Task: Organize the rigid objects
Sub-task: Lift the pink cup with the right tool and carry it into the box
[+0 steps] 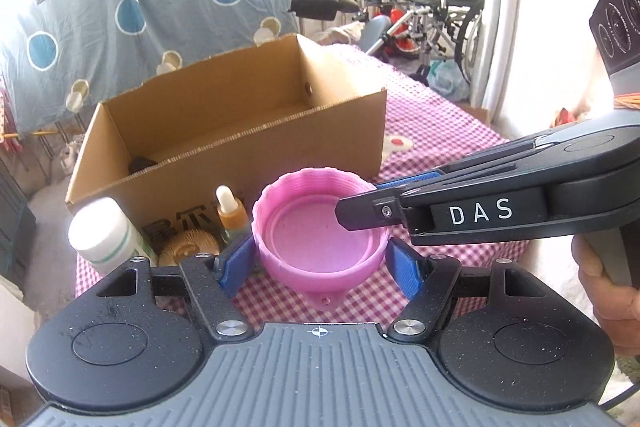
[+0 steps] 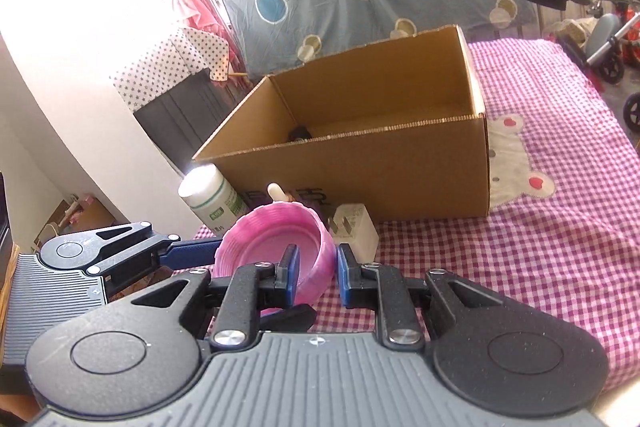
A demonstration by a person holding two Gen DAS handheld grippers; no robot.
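**Pink cup straddled by both grippers in front of the carton**

While the pink ribbed cup (image 1: 320,227) sits between the spread blue pads of the left gripper (image 1: 320,261), its flanks lie just beside each pad; contact cannot be confirmed from the left wrist view. Cup mouth faces up and slightly toward the camera, and its narrow base points down over the pink-and-white checked tablecloth (image 1: 440,131).

Right gripper (image 2: 318,277) comes in from the cup's right side, jaws spread and straddling the wall: one finger is inside the bowl, the other outside the rim. A gap shows between the outer pad and the wall in the right wrist view, so no pinch is noted. Left wrist view agrees: the black fingertip sits inside the bowl.

Cardboard box (image 1: 224,131) stands open on the cloth directly behind the cup; a small dark object lies at its near left inner corner, too hidden to identify. Against the box front: white bottle with green band (image 1: 106,231), amber dropper bottle (image 1: 231,213), a round tan bristly item (image 1: 186,247). White plug adapter (image 2: 354,231) lies just beside the cup, to its right in the right wrist view
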